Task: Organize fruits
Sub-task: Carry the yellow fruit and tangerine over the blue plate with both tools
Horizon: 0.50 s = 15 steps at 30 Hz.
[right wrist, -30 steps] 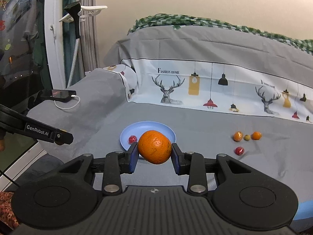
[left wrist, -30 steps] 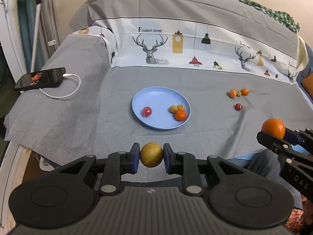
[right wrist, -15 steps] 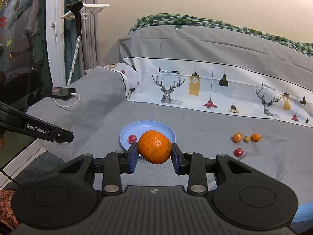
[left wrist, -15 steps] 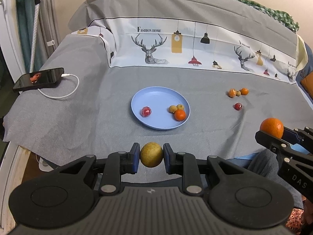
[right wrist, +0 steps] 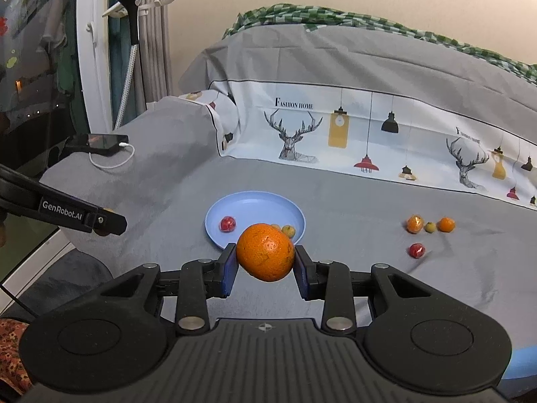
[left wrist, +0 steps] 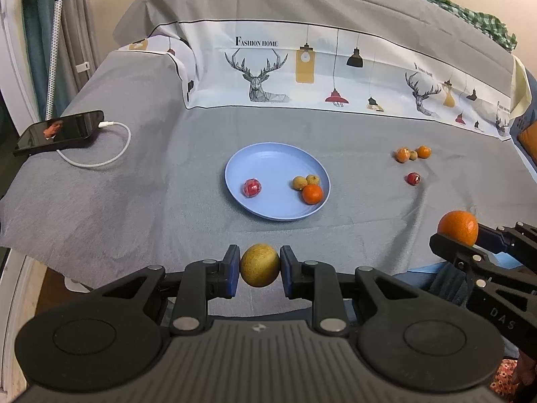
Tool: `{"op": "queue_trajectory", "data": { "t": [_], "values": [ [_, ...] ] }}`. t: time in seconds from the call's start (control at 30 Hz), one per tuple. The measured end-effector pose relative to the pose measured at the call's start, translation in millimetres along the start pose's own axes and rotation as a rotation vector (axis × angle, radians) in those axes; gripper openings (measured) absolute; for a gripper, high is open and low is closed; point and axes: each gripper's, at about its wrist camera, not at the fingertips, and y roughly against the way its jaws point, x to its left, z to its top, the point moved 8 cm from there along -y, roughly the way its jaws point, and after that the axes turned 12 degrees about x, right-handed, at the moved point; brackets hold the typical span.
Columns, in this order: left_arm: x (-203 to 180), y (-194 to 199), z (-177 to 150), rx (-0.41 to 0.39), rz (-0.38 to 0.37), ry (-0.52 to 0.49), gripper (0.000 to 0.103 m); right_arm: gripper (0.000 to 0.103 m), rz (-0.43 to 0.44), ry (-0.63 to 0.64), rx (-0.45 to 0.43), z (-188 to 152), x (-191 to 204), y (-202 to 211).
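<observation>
My left gripper (left wrist: 260, 270) is shut on a yellow-green round fruit (left wrist: 259, 269), held above the near edge of the grey cloth. My right gripper (right wrist: 265, 262) is shut on a large orange (right wrist: 265, 252); it also shows in the left wrist view (left wrist: 458, 226) at the right. A blue plate (left wrist: 268, 161) lies ahead on the cloth and holds a red fruit (left wrist: 252, 188), two small yellow fruits (left wrist: 303, 181) and a small orange (left wrist: 312, 193). To its right on the cloth lie three small orange and yellow fruits (left wrist: 411, 153) and a red fruit (left wrist: 413, 178).
A phone (left wrist: 62, 132) with a white cable (left wrist: 100, 158) lies at the far left of the cloth. A printed cloth with deer and lamps (left wrist: 302, 74) rises at the back. The cloth's edge drops off at the left and front.
Both grippers keep their fruit. The views have shifted very slightly; the fruit on the plate and cloth has not moved.
</observation>
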Motion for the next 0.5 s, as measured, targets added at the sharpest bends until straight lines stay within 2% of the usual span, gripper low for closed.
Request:
{"op": "queue_trajectory", "data": {
  "t": [0.5],
  "values": [
    [10, -56, 59, 0.043, 0.015, 0.01, 0.028, 0.037, 0.002, -0.055, 0.083, 18, -19, -70]
  ]
}}
